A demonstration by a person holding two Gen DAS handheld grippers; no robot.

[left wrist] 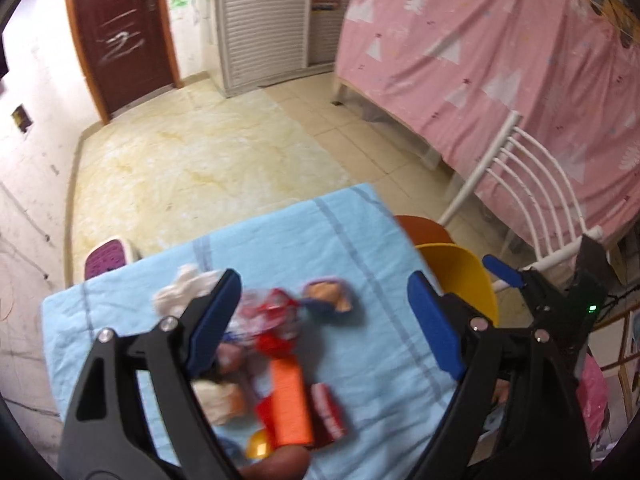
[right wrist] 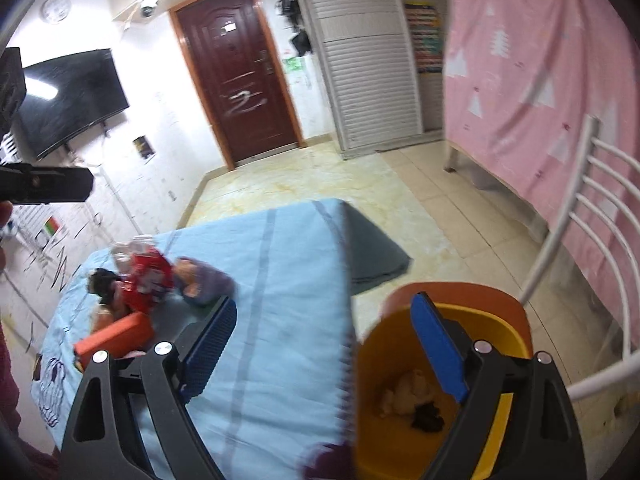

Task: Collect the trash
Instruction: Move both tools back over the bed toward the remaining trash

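Blue cloth with darker stripes covers the surface [left wrist: 348, 240], which stands on a pale, yellow-stained tiled floor [left wrist: 192, 160]. Beyond the surface, a dark red door [right wrist: 236, 76] sits in the far wall, with a white slatted cabinet [right wrist: 368, 60] beside it and a black screen [right wrist: 68, 100] mounted on the wall to the door's other side. A pink sheet with white triangles [left wrist: 500, 60] hangs along the side of the room, and a white chair back [left wrist: 532, 200] stands between that sheet and the surface.

A heap of trash [left wrist: 280, 344] lies on the cloth: a red and white wrapper [right wrist: 146, 280], an orange box [left wrist: 290, 404], a crumpled white tissue [left wrist: 182, 288] and several other blurred wrappers. Just past the surface's edge sits a yellow bin [right wrist: 440, 392] against an orange one [right wrist: 456, 294]; the yellow bin holds a pale crumpled scrap and something dark at its bottom.

The left tongs [left wrist: 324, 320] hang spread wide and empty above the heap, the orange box and red wrapper lying between their blue pads, the tissue just outside one pad. The right tongs [right wrist: 324, 344] are also spread wide and hold nothing; one pad is over the cloth near the heap, the other over the yellow bin's mouth, with the surface's edge between them.
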